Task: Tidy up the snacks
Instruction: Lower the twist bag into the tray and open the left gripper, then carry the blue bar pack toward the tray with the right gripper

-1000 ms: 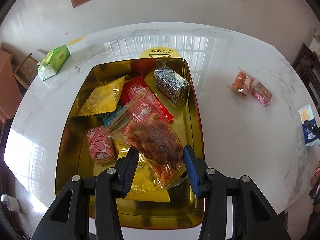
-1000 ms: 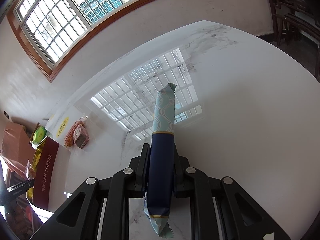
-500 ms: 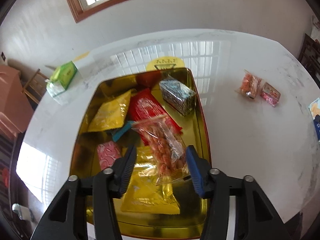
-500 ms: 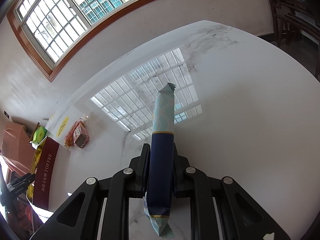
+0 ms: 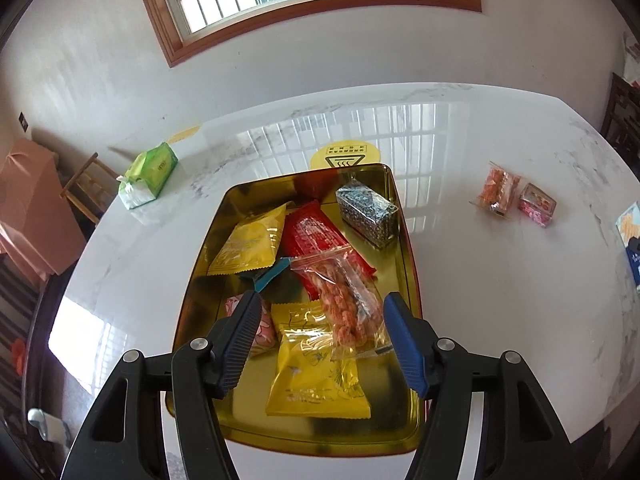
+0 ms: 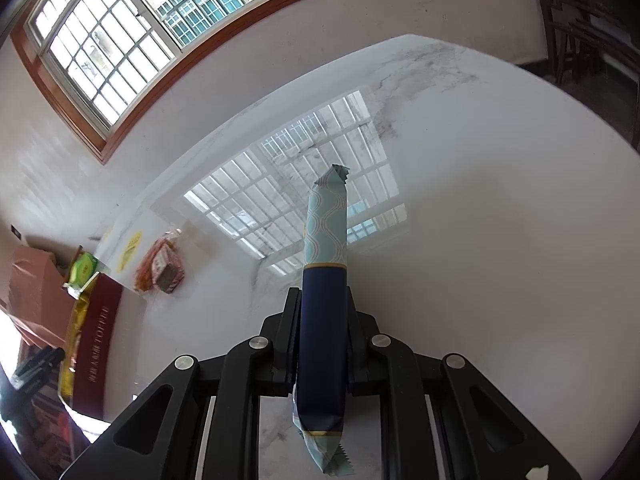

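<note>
While open, left gripper (image 5: 320, 336) above clear bag (image 5: 344, 300), tin (image 5: 404, 240)

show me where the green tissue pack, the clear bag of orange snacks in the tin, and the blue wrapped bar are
green tissue pack (image 5: 150, 172): left wrist view, its top face.
clear bag of orange snacks (image 5: 344, 304): left wrist view, its middle.
blue wrapped bar (image 6: 323, 320): right wrist view, its dark lower half.

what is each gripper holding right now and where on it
The right gripper is shut on the blue snack packet, jaws pinching its dark lower half. The left gripper holds nothing; its jaws have just been opening over the clear snack bag.
</note>
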{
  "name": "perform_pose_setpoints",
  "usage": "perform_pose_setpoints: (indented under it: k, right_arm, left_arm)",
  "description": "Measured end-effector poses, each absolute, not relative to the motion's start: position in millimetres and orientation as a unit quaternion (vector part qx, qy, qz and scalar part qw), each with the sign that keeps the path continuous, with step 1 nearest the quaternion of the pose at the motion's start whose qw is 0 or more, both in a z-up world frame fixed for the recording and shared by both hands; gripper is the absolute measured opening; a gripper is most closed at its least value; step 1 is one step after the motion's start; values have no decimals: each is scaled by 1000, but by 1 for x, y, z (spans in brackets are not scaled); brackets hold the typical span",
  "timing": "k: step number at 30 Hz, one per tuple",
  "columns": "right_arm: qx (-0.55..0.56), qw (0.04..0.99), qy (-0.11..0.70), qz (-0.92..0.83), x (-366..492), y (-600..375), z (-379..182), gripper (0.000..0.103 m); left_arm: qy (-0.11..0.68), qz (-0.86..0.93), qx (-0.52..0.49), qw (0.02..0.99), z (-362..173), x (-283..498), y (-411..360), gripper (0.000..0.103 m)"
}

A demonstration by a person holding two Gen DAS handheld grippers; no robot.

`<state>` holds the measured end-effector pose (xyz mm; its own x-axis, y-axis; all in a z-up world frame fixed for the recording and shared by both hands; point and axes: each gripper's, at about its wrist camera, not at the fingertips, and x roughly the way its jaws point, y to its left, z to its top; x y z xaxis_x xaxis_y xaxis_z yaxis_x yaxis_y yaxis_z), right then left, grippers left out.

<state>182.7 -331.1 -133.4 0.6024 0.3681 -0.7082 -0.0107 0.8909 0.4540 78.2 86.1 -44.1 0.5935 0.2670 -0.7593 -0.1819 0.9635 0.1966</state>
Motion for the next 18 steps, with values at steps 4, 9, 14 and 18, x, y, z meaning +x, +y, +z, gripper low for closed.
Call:
perform_pose_setpoints:
  k: [4,9,14,18]
  right_arm:
    - [220,864,437,120,176,-326,-134,15]
    - [227,859,439,135,164,-317,-132,15]
    - [242,852,439,153,155,-310,-128,15]
    - [245,847,438,178,147,-296,-119,15]
  left_arm:
    - [430,127,55,892,-42,74,83,64]
    - [431,126,53,892,-41,70,81,64]
    - [432,127,47,892,-41,66,84,64]
    - [433,130,41,891,-42,63,88,64]
